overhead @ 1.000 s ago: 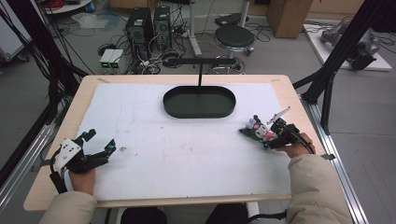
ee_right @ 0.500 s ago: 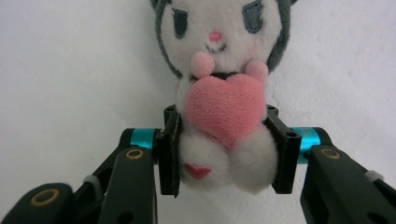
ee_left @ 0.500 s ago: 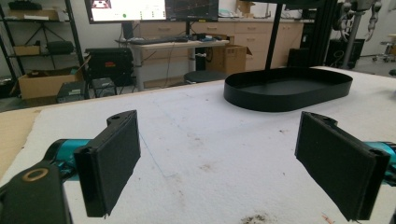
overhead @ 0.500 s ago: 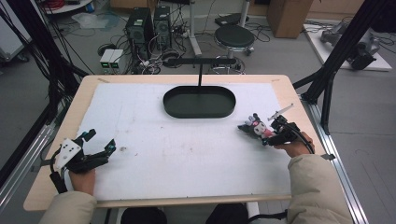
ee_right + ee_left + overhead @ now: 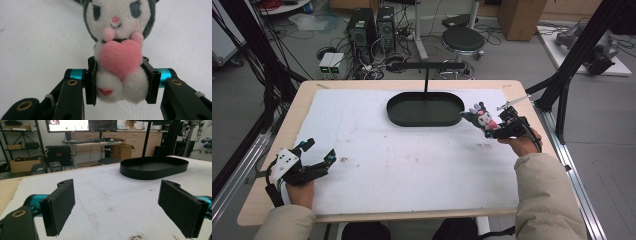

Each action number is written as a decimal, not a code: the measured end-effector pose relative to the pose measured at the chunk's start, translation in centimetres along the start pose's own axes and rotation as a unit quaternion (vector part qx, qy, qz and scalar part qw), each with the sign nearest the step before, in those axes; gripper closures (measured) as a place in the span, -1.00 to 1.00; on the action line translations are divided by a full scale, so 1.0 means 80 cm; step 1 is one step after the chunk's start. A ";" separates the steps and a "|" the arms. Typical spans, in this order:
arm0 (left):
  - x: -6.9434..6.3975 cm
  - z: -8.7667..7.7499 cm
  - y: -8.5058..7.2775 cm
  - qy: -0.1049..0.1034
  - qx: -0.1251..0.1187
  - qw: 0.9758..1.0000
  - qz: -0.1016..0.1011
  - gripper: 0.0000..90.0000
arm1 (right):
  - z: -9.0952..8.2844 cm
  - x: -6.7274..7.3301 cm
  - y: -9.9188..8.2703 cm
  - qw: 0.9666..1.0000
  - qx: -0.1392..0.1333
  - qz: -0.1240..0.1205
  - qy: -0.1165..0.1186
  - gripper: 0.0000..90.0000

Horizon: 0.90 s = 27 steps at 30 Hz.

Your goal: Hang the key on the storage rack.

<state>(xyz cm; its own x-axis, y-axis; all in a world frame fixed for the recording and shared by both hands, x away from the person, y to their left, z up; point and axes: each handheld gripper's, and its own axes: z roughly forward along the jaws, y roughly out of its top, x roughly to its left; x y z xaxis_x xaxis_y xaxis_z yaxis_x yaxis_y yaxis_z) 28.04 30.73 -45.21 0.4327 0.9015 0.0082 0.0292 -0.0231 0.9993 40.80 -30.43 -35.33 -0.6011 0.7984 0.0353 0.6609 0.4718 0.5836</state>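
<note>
A small plush toy (image 5: 480, 118) with a white face, grey hood and pink heart (image 5: 120, 56) is held off the white mat, just right of the black oval tray (image 5: 425, 109). My right gripper (image 5: 494, 129) is shut on its lower body, both pads pressed into the white legs (image 5: 120, 86). Near the front left corner, my left gripper (image 5: 318, 151) rests low over the mat with its jaws wide open and nothing between them; its view (image 5: 117, 207) looks across the mat at the tray (image 5: 153, 167).
A white mat (image 5: 402, 150) covers the wooden table (image 5: 282, 130). A black T-shaped stand (image 5: 426, 67) rises behind the tray. Black frame posts (image 5: 572, 65) flank the table; a stool and computer cases stand on the floor beyond.
My right gripper has carried the plush toy away from me and a little left, closer to the tray's right end. The left gripper has stayed put.
</note>
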 end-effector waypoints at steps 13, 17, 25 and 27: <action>0.000 0.000 0.000 -0.001 -0.001 1.000 -0.002 -0.68 | -0.018 0.001 0.060 0.999 -0.042 0.028 -0.021 0.24; 0.000 0.000 0.000 0.000 -0.001 1.000 -0.004 -0.68 | -0.019 0.002 0.071 0.998 -0.046 0.030 -0.022 0.24; 0.000 0.000 0.000 0.000 -0.002 1.000 -0.005 -0.68 | -0.014 0.001 0.090 0.997 -0.058 0.044 -0.027 0.24; 0.001 0.000 0.000 0.000 -0.002 1.000 -0.006 -0.68 | -0.014 0.000 0.098 0.996 -0.063 0.050 -0.035 0.24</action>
<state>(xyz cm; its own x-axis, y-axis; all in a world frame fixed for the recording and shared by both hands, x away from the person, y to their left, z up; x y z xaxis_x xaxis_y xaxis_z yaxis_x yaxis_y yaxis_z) 28.10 30.77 -45.22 0.4328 0.9015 -0.0032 0.0313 -0.0114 0.9994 45.48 -27.17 -29.89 -0.4994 0.8653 0.0438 0.6510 0.3414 0.6780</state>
